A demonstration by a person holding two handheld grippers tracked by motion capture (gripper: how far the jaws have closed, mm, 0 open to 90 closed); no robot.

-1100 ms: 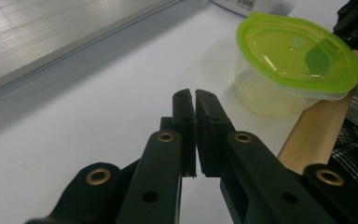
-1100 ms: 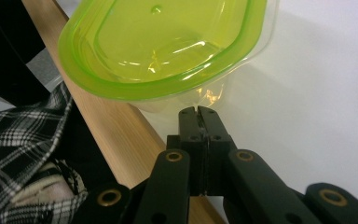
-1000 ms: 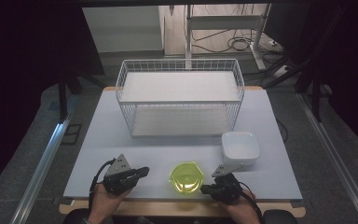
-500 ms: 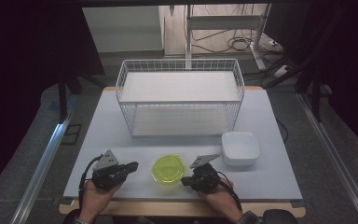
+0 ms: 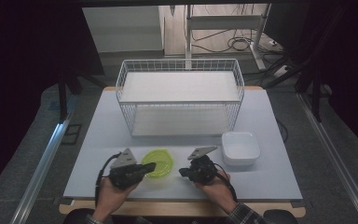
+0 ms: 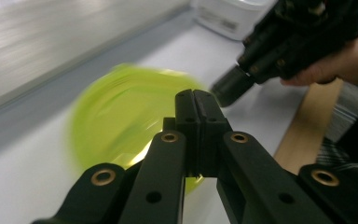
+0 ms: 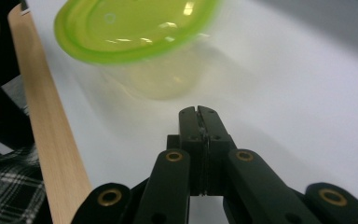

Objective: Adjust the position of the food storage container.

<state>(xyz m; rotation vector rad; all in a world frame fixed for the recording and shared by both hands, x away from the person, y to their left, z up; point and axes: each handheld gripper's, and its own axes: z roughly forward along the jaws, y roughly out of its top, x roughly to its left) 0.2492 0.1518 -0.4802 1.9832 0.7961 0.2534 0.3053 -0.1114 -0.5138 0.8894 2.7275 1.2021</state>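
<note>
On the table [image 5: 98, 154], the left gripper [image 5: 148, 167] has its jaws pressed together, and its tip is over the near-left rim of the green lidded container [image 5: 159, 163]. This container stands between both grippers. The right gripper [image 5: 182, 172], with its jaws together too, points at the container, just beside it. At far right stands a white bowl [image 5: 240, 147].

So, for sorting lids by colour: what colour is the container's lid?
Translucent lime green lid; clearest in the right gripper view.

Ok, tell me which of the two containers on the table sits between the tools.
The lime-green round container, between the left tool and right tool; the white square one sits off to the right.
</note>
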